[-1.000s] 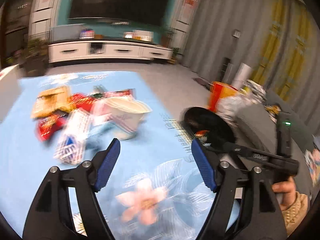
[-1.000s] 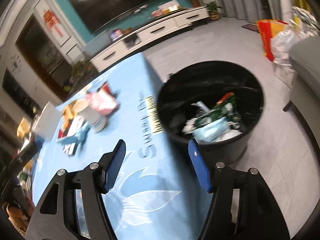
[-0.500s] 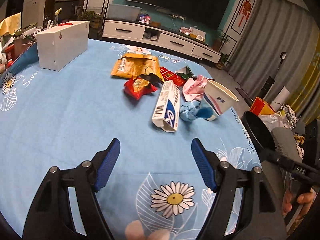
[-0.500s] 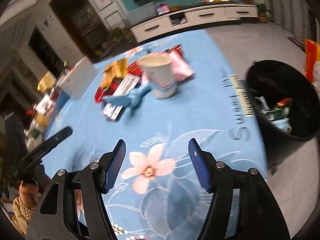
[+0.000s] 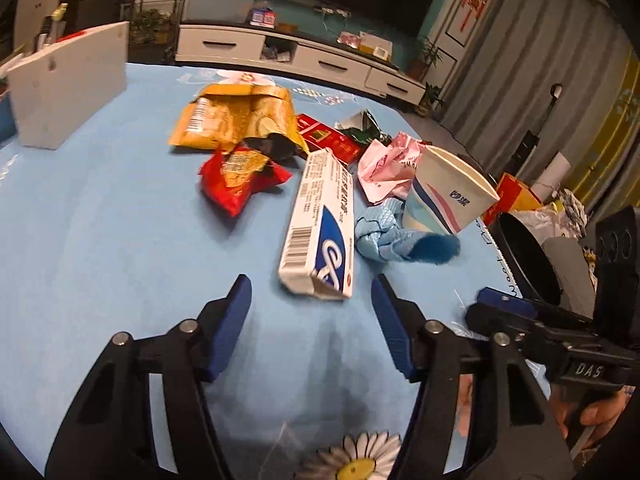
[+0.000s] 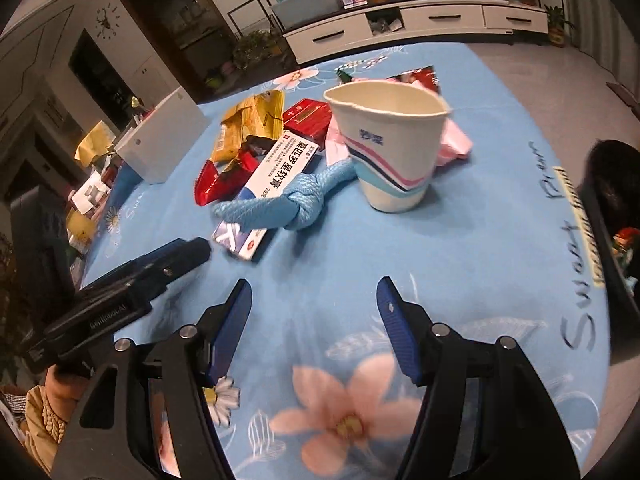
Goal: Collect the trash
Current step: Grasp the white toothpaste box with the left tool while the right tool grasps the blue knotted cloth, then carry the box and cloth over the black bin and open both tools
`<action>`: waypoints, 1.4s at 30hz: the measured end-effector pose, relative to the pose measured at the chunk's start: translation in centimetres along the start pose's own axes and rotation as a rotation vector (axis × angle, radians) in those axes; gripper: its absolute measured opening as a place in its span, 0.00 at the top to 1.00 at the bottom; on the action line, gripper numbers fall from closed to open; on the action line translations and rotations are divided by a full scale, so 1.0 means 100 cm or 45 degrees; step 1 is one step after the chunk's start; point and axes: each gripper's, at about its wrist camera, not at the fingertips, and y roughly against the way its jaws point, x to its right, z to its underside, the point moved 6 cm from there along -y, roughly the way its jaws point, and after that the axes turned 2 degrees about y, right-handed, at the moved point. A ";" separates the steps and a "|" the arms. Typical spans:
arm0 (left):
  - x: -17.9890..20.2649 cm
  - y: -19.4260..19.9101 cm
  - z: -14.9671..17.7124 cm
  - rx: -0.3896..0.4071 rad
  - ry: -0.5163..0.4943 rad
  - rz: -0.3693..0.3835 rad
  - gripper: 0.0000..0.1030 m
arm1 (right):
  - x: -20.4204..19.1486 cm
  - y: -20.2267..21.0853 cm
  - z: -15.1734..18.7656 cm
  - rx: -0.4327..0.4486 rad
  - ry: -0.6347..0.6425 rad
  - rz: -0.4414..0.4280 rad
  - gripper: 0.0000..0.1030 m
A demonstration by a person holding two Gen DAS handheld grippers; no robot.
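We have swung both tongs away from the bin (image 6: 612, 216) at the bench's right edge; left tongs (image 5: 311, 312) and right tongs (image 6: 314, 312) gape wide and empty, facing the trash: box (image 5: 322, 224), cup (image 6: 390, 148), mid-bench, uncollected.

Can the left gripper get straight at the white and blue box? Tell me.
Probably yes. The left gripper is open and empty, and the near end of the white and blue box lies just ahead of its fingertips, with only bare tablecloth between.
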 end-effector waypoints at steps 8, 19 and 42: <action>0.004 -0.034 -0.013 -0.054 -0.056 0.040 0.57 | 0.003 -0.029 -0.024 0.037 -0.099 -0.084 0.37; -0.001 -0.045 -0.018 -0.050 -0.034 0.117 0.66 | -0.006 -0.059 -0.040 0.060 -0.175 -0.081 0.48; 0.004 0.069 0.008 0.154 0.020 0.083 0.73 | -0.053 0.030 0.007 0.089 0.133 -0.141 0.75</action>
